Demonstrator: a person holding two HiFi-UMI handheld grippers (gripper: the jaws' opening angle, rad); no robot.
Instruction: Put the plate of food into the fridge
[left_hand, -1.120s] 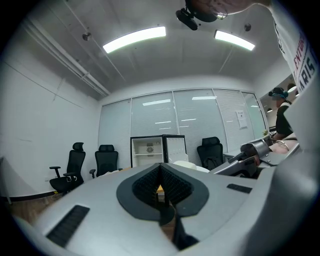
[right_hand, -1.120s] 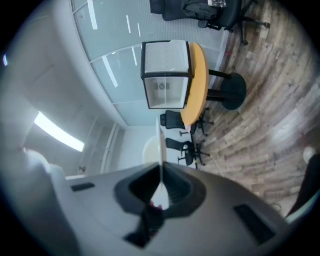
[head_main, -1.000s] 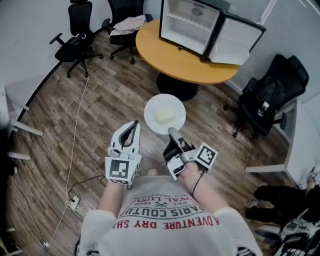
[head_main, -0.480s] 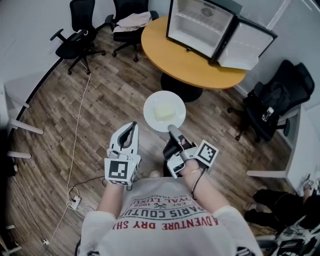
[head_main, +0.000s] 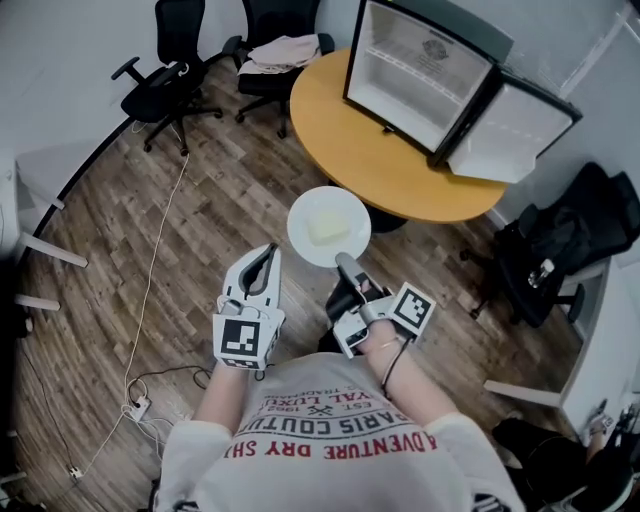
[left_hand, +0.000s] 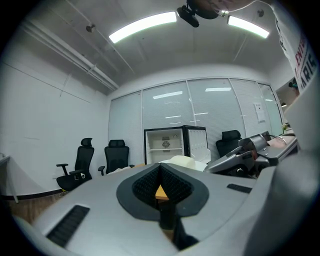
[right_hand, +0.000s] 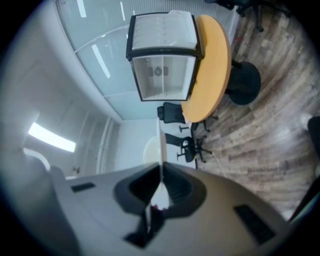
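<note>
Against one second back: fridge (head_main: 420, 75) and round table (head_main: 345, 140) larger in head view, shifted toward 1 o'clock; plate (head_main: 303, 212) and both grippers placed as before. Right gripper (head_main: 345, 264) pinched on plate rim at its 6 o'clock edge; plate held over floor (head_main: 150, 220), short of table. Left gripper (head_main: 266, 252) pads pressed together, nothing between. Counted: one plate, one pale food block (head_main: 328, 231), one open fridge, one table, three black chairs (head_main: 165, 75).

The shirt (head_main: 330, 425) reads "PARIS COUTU" and "ADVENTURE DRY", upside down.
</note>
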